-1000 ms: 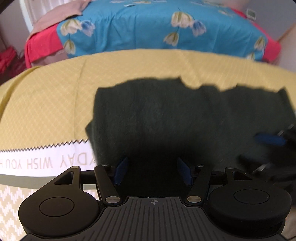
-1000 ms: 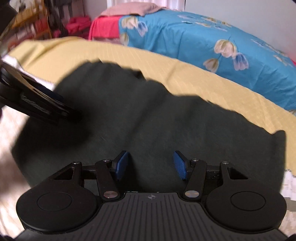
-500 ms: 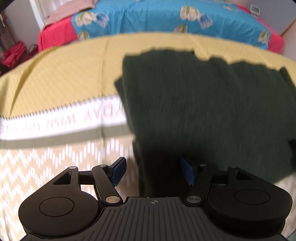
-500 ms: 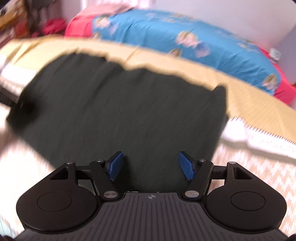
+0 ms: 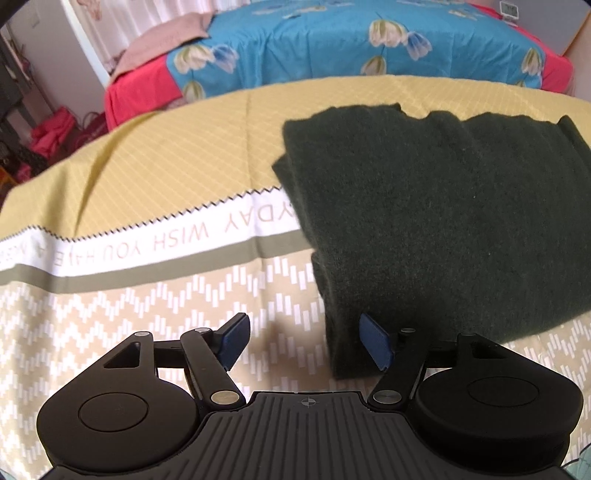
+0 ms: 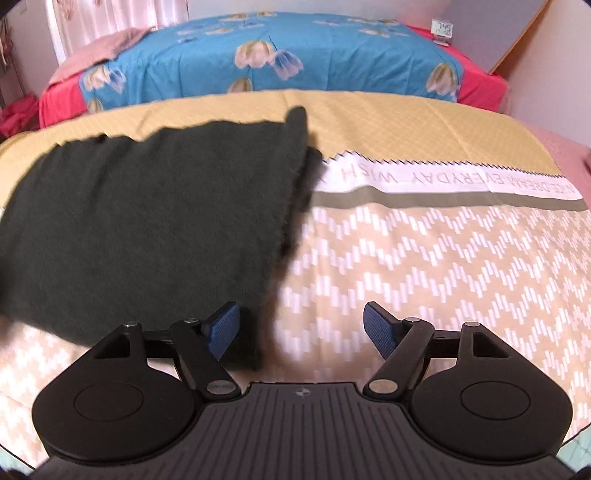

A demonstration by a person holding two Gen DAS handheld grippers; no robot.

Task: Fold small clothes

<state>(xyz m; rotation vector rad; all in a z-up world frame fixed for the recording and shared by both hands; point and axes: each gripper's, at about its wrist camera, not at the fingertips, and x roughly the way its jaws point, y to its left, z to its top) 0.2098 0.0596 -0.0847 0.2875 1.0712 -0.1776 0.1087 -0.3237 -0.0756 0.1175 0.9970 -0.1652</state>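
Note:
A dark green knit garment (image 5: 436,221) lies folded flat on the patterned cloth; it also shows in the right wrist view (image 6: 147,229). My left gripper (image 5: 304,341) is open at the garment's near left corner, its right finger beside the fabric edge. My right gripper (image 6: 303,328) is open at the garment's near right corner, its left finger beside the fabric edge. Neither gripper holds anything.
The yellow and beige cloth (image 5: 147,288) with a white lettered band (image 6: 443,181) covers the work surface. Behind it stands a bed with a blue flowered cover (image 5: 351,40) and red sheet (image 6: 59,103). A small clock (image 6: 441,29) sits on the bed.
Both grippers have pulled back from over the garment to its near corners, left to the left and right to the right. They no longer see each other.

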